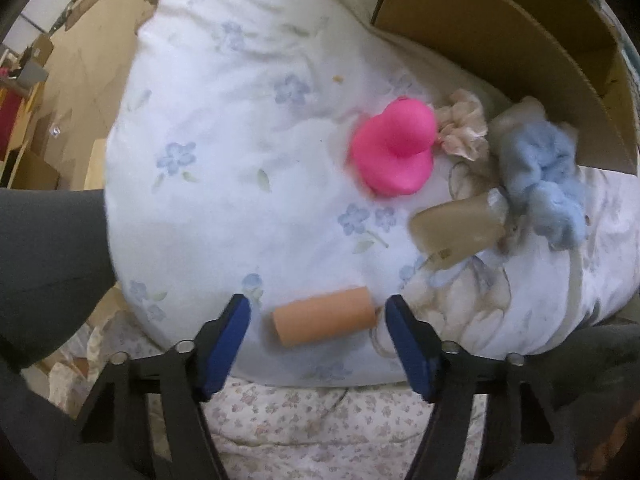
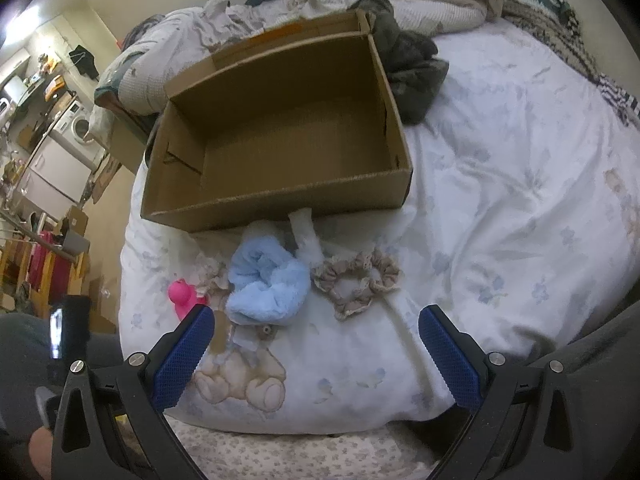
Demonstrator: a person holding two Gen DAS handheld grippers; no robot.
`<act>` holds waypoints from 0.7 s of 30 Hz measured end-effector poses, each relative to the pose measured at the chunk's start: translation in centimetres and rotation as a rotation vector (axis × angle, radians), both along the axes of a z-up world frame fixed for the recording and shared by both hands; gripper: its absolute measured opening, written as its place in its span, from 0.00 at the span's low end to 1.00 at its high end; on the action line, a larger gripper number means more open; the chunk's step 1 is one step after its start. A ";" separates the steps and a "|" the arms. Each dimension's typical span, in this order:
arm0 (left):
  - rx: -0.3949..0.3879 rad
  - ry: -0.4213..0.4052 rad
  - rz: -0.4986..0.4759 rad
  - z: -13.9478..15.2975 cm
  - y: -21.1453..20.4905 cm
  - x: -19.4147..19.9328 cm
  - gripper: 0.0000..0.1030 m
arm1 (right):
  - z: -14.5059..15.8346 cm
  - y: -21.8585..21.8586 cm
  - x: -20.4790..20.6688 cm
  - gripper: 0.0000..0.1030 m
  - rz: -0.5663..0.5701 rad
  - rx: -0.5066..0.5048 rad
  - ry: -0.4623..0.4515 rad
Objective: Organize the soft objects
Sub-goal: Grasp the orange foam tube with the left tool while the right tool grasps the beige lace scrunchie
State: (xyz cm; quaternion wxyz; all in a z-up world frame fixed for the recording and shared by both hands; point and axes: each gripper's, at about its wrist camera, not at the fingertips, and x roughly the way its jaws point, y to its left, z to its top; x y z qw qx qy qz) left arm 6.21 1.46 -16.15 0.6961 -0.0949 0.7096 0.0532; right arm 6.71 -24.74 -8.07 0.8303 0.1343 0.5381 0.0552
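Both wrist views look down closely, sharing the pink duck (image 1: 394,146) (image 2: 183,295).

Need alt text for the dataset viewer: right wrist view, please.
Open right gripper hovers over a floral duvet facing an empty cardboard box. Between them lie a fluffy blue scrunchie, a beige lace-trimmed scrunchie and a pink rubber duck.

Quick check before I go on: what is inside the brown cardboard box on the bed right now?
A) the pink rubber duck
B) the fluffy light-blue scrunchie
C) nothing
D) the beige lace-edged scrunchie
C: in the right wrist view the brown cardboard box shows only bare floor, and the soft items lie on the duvet in front of it.
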 end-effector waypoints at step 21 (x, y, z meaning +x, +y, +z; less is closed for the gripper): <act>-0.102 -0.181 -0.136 7.5 -2.4 1.5 0.04 | -2.6 -5.6 3.8 1.00 -0.158 0.146 0.167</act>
